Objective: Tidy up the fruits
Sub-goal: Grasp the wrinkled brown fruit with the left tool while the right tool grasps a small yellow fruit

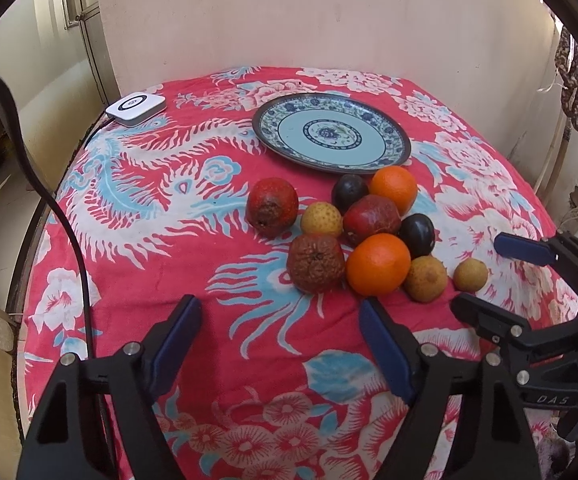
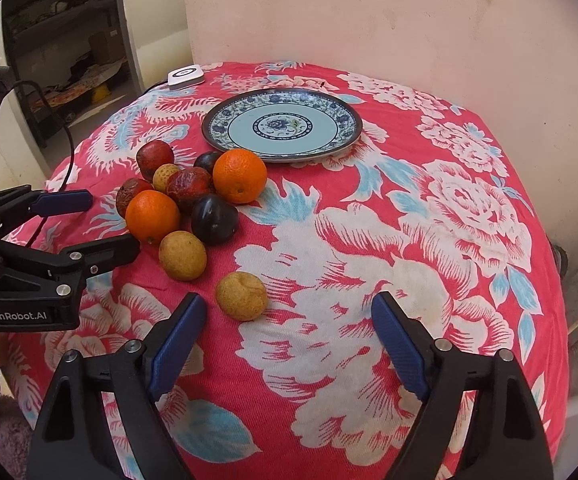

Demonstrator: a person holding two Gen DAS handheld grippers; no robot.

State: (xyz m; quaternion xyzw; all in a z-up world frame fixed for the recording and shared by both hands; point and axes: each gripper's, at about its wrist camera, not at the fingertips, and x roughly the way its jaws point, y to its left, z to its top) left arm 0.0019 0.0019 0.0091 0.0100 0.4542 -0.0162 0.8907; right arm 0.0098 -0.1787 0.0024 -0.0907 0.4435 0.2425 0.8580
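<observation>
A blue-patterned plate [image 1: 273, 136] lies bare at the back of the red floral cloth. In front of it a cluster of fruit rests on the cloth: two oranges [image 1: 379, 264], two dark plums [image 1: 417, 235], three reddish fruits [image 1: 272, 207] and small yellow ones [image 1: 425, 279]. My left gripper [image 1: 281, 304] hovers open just short of the wrinkled red fruit [image 1: 316, 263], nothing between its fingers. My right gripper [image 2: 289, 299] is open too. A lone yellow fruit [image 2: 242, 296] sits just beyond its left fingertip, untouched.
A white square device [image 1: 136, 108] with a black cable [image 1: 69, 232] sits at the table's back left corner. A pale wall [image 2: 369, 20] rises right behind the table. The cloth [image 2: 409, 240] drops off at the table's rounded edges on both sides.
</observation>
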